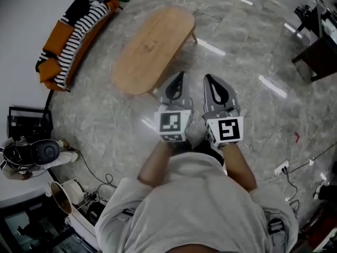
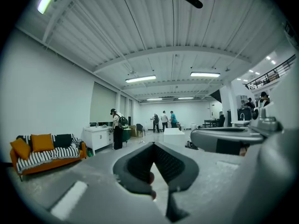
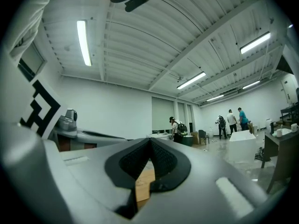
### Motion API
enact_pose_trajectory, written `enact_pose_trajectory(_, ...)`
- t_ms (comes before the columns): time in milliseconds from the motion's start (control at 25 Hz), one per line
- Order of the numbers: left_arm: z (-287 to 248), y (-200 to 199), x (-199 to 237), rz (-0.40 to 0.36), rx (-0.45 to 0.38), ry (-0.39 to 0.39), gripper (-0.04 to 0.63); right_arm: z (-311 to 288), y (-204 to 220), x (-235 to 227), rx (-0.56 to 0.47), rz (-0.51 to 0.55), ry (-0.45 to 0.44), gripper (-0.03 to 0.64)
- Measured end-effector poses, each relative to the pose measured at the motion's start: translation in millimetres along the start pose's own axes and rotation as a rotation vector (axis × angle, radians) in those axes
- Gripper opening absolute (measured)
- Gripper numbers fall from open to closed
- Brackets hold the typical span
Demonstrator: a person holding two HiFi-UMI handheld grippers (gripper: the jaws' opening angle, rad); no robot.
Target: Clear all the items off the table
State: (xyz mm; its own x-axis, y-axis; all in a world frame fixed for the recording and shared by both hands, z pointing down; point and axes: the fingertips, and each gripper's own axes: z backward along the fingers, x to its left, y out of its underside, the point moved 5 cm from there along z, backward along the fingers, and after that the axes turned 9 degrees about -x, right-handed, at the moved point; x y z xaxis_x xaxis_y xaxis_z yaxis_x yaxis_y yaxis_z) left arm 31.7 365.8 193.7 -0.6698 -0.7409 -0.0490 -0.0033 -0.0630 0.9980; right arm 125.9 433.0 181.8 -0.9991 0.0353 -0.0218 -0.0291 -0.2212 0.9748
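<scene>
Grey marble floor [image 1: 247,62] spreads below you, and the wooden desk [image 1: 152,46] stands at 11 o'clock, just beyond your tools. Your left tool [image 1: 180,79] is clenched, its tips meeting each other, aimed past the desk's near end. Your right tool [image 1: 209,80], just beside it, is clenched likewise. At 10 o'clock an orange sofa [image 1: 52,44] carries a striped throw [image 1: 79,30]
</scene>
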Motion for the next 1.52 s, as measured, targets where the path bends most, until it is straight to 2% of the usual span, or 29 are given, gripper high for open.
enact_pose_trajectory(280,6,9,-11,-0.005,0.017,-0.089,0.02,4,5,-14,-0.038,-0.035,-0.057,0.006)
enact_pose_trajectory(560,18,15,15,-0.016,0.023,-0.172,0.021,-13,18,-7,-0.027,-0.058,-0.101,0.006)
enact_pose_trajectory(1080,-13,36,62,0.025,0.055,-0.219,0.02,-67,46,-8,0.022,-0.06,-0.13,0.006)
enact_pose_trajectory(1520,-72,57,153,0.1,0.087,-0.217,0.02,-176,82,15,0.086,-0.048,-0.187,0.006)
